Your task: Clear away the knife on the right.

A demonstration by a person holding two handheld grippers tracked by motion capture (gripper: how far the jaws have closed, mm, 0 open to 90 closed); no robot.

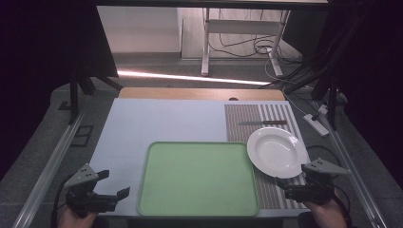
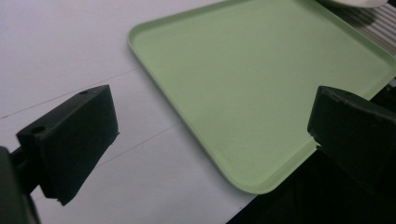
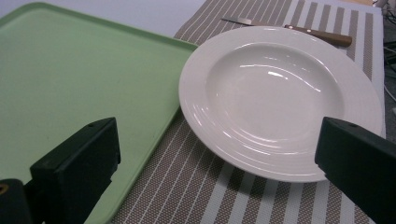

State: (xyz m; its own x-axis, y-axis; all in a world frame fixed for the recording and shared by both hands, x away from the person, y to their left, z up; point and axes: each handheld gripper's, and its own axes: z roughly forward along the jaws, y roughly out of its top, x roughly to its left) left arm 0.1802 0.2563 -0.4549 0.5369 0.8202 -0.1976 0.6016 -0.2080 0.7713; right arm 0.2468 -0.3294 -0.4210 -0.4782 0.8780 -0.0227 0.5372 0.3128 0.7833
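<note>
An empty green tray (image 1: pixel 198 178) lies at the front middle of the pale blue table top. To its right a white deep plate (image 1: pixel 277 152) rests on a striped placemat (image 1: pixel 247 118), with a wooden-handled knife (image 1: pixel 263 122) just behind it. My left gripper (image 1: pixel 114 183) hovers open at the tray's (image 2: pixel 261 84) near left corner, holding nothing. My right gripper (image 1: pixel 285 183) is open just in front of the plate (image 3: pixel 280 100), also holding nothing. The knife (image 3: pixel 299 30) lies beyond the plate's far rim.
Bare wood shows along the table's far edge (image 1: pixel 199 93). Beyond it stand a desk leg (image 1: pixel 206 42) and loose cables (image 1: pixel 256 47) on the floor. Dark stands (image 1: pixel 81 71) flank both sides. A power strip (image 1: pixel 316 124) lies right of the table.
</note>
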